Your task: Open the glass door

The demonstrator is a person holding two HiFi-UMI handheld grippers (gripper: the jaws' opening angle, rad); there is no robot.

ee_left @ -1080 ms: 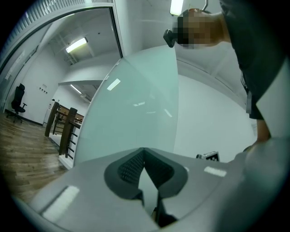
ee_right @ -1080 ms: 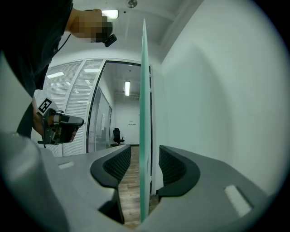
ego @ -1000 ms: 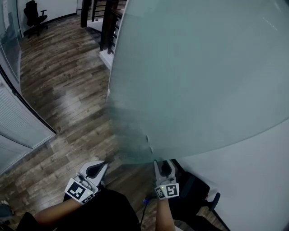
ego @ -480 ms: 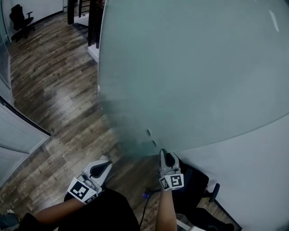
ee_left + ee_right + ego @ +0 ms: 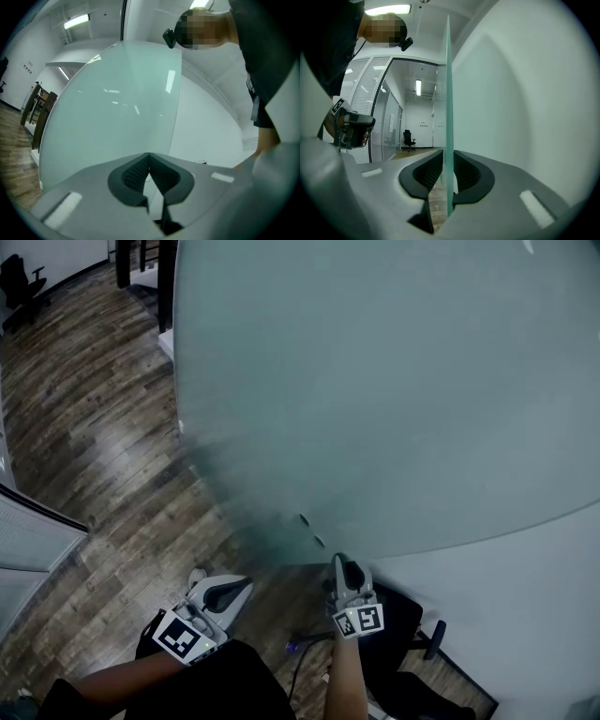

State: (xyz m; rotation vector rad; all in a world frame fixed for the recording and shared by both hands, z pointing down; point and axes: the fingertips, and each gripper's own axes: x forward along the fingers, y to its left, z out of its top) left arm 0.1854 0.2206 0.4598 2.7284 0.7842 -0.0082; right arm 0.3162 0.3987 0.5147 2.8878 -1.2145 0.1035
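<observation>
I'm in the gripping step: my right gripper (image 5: 447,161) has the free edge of the glass door (image 5: 375,381) between its fingers, which have just been closing on the pane. My left gripper (image 5: 149,157) is clenched and empty. Next, I reckon, comes a steady swing with firm hold.

Glass door (image 5: 375,381) reads frosted, milky green and smooth, with soft light streaks. The floor (image 5: 84,418) is dark wood plank, grainy yet glossy where light pools. Left tongs (image 5: 228,589) and right tongs (image 5: 345,568) are matt grey plastic with black ribbed pads (image 5: 425,172). The wall (image 5: 534,606) looks flat matt white.
</observation>
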